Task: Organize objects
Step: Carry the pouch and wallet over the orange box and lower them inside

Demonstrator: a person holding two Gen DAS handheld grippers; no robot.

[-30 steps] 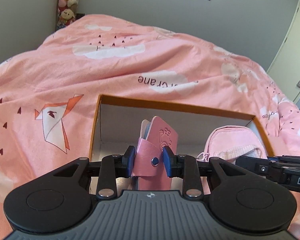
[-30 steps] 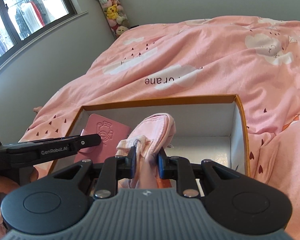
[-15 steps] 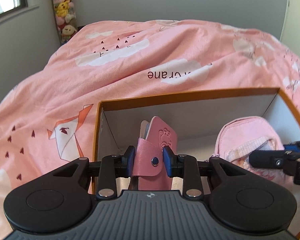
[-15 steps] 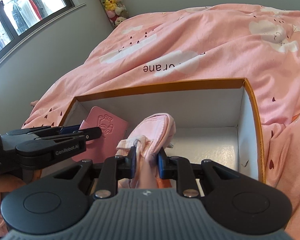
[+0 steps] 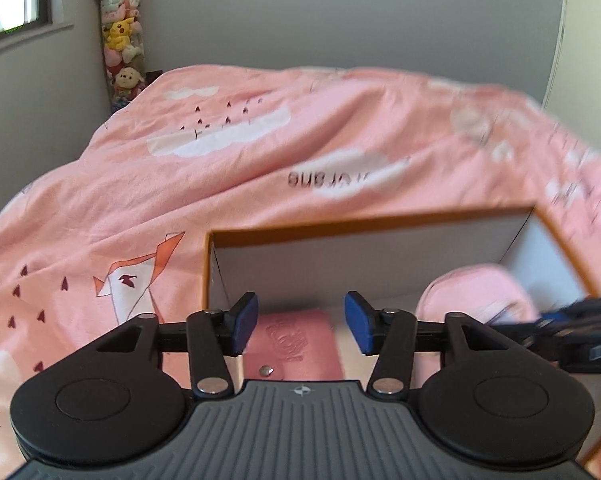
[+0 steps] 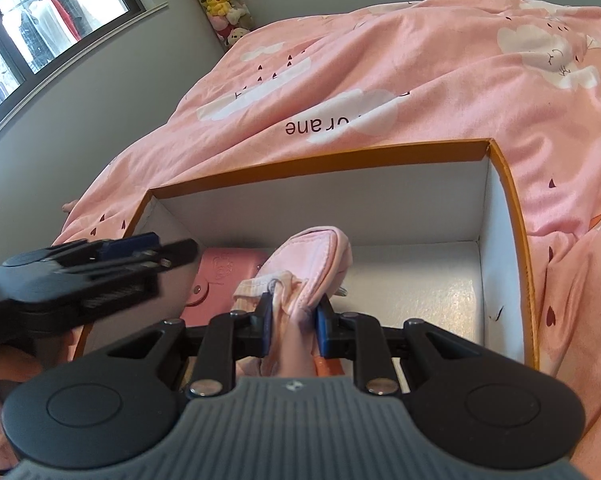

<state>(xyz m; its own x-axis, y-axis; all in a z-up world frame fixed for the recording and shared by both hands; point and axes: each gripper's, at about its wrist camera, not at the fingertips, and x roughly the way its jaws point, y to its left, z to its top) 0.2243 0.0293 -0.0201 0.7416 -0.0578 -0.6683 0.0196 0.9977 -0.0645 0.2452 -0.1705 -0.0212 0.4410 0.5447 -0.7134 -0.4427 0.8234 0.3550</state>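
The left tool (image 5: 301,322) is held open above the pink wallet (image 5: 290,344), lower centre. The pink pouch (image 6: 300,280) is gripped by the right tool (image 6: 293,330) inside the orange box (image 6: 512,208).

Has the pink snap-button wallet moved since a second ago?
Yes. The pink snap-button wallet went down, from upright between the left gripper's jaws to lying flat on the floor of the orange-rimmed cardboard box; the jaws now stand open.

Box (image 6: 500,216) on the bed cover (image 6: 420,80), wallet (image 5: 296,340) lying in its left end, pouch (image 6: 316,264) beside it to the right
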